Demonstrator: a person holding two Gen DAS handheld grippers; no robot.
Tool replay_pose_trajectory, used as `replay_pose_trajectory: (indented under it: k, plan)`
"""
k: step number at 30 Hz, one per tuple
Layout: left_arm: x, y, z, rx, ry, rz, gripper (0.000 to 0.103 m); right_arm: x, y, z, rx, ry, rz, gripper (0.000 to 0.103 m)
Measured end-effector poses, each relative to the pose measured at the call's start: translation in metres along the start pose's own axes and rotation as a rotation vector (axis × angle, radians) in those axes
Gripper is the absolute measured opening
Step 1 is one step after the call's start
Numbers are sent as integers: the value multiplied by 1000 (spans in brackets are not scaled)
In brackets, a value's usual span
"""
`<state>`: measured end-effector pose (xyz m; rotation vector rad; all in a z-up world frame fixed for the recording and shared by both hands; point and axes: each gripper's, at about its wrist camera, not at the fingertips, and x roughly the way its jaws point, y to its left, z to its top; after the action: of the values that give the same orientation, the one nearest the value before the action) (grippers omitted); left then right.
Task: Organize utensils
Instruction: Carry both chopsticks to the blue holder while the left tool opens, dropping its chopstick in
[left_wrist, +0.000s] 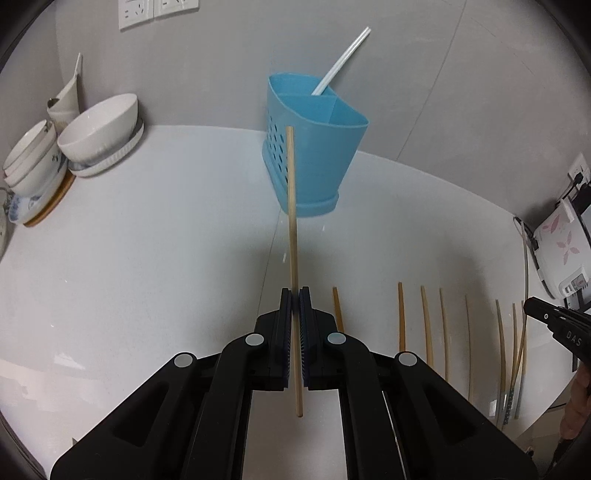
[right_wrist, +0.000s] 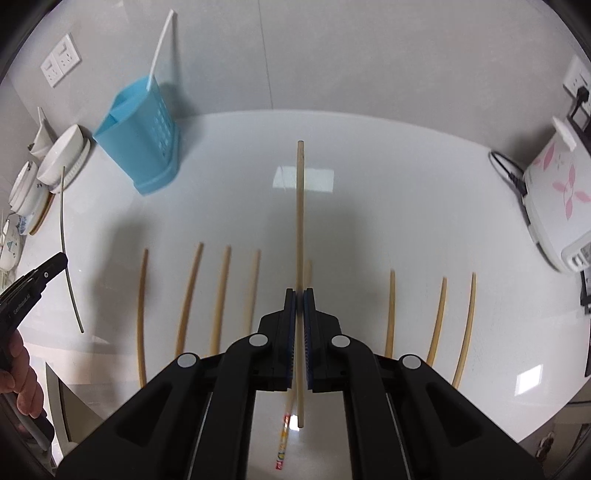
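My left gripper (left_wrist: 295, 295) is pinched tight on one wooden chopstick (left_wrist: 292, 221), lifted off the white counter (left_wrist: 147, 258), its tip crossing in front of the blue utensil holder (left_wrist: 314, 147). My right gripper (right_wrist: 299, 295) likewise pinches a second chopstick (right_wrist: 300, 221), held above the row of loose chopsticks (right_wrist: 221, 295) lying side by side below it.

Only the right wrist view shows a chopstick with a printed red, patterned end (right_wrist: 282, 443) under my fingers; its print is too small to read. That view also catches my left gripper from the side, with small white lettering I cannot make out. The left view shows "DAS" on my right gripper at its edge.

Farther off, the holder has a white straw (left_wrist: 340, 62) in its back compartment; white bowls (left_wrist: 99, 125) are stacked left of it, and wall sockets (left_wrist: 155, 11) sit behind.
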<state>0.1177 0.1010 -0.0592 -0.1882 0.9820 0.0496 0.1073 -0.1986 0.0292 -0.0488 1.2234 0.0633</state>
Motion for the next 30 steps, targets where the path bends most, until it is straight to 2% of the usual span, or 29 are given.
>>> replay_pose_trajectory:
  k: [6, 15, 30]
  plan:
    - [-14, -5, 28, 19, -84, 16, 3, -14, 18, 22, -20, -83, 24, 3]
    - [-27, -17, 64, -6, -180, 14, 3, -33, 42, 59, -68, -171, 82, 3]
    - [-28, -45, 132, 25, -405, -21, 3, -28, 79, 131, -95, -282, 198, 4]
